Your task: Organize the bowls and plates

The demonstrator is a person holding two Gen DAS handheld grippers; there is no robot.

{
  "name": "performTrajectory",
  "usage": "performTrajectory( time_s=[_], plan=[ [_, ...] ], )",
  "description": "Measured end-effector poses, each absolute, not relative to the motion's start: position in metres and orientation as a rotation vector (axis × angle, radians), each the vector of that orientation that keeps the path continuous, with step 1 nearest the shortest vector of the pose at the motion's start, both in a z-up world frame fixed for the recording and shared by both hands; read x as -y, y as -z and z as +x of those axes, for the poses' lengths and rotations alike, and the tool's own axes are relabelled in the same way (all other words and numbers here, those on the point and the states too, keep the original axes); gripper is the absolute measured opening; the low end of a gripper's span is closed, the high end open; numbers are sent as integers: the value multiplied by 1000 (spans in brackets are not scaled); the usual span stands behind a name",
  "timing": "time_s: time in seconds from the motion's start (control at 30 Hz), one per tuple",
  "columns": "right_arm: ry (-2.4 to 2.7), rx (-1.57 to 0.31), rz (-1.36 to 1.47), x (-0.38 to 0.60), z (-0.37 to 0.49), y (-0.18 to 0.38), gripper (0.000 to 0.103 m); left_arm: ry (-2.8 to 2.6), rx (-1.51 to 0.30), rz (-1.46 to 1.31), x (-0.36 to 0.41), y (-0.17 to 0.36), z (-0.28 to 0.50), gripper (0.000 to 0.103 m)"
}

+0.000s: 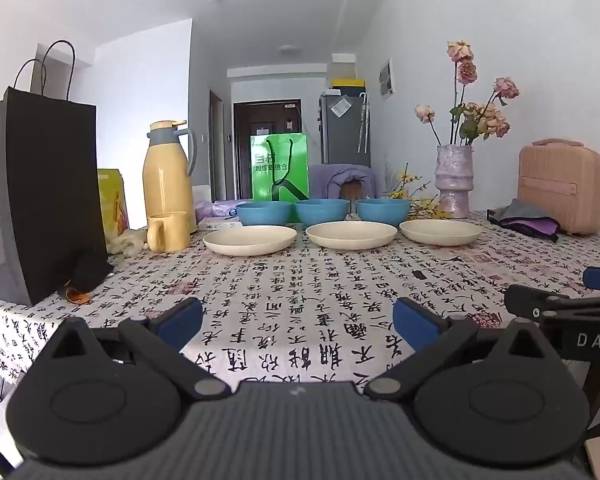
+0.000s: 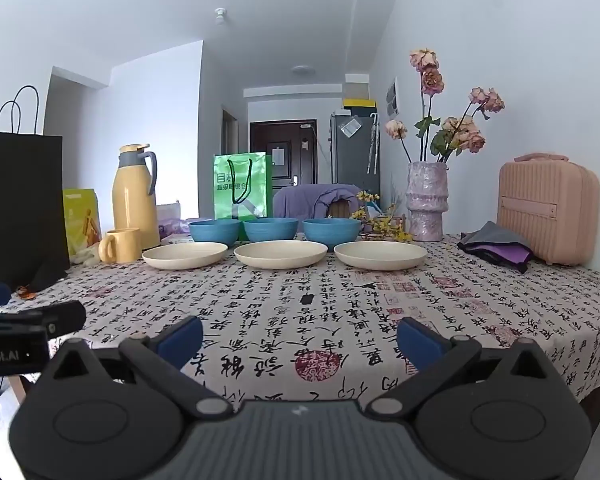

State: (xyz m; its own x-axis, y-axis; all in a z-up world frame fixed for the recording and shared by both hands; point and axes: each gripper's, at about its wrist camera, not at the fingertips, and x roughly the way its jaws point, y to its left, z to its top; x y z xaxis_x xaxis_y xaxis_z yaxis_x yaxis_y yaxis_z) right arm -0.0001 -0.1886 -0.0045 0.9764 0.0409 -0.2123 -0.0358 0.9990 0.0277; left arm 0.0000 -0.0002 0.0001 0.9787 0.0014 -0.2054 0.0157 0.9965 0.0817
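Three cream plates stand in a row across the table: left [image 1: 250, 239], middle [image 1: 351, 235], right [image 1: 440, 231]. Behind them stand three blue bowls: left [image 1: 263, 212], middle [image 1: 321, 209], right [image 1: 383, 209]. The right wrist view shows the same plates [image 2: 185, 255] [image 2: 281, 254] [image 2: 380, 255] and bowls [image 2: 214, 231] [image 2: 271, 229] [image 2: 331, 229]. My left gripper [image 1: 298, 322] is open and empty over the near table edge. My right gripper [image 2: 300, 340] is open and empty beside it, well short of the plates.
On the calligraphy tablecloth [image 1: 300, 280] a black paper bag [image 1: 40, 200], yellow thermos [image 1: 168, 176] and yellow mug [image 1: 166, 232] stand left. A vase of flowers [image 1: 455, 184], pink case [image 1: 562, 188] and folded cloth [image 1: 528, 220] stand right. A green bag [image 1: 280, 166] stands behind the bowls.
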Motion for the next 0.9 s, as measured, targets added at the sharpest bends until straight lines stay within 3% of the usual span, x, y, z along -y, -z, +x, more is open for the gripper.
performTrajectory(
  time_s=[0.9],
  plan=[
    [-36, -193, -2, 189, -2, 3, 103, 9, -204, 53, -3, -6, 0, 103]
  ],
)
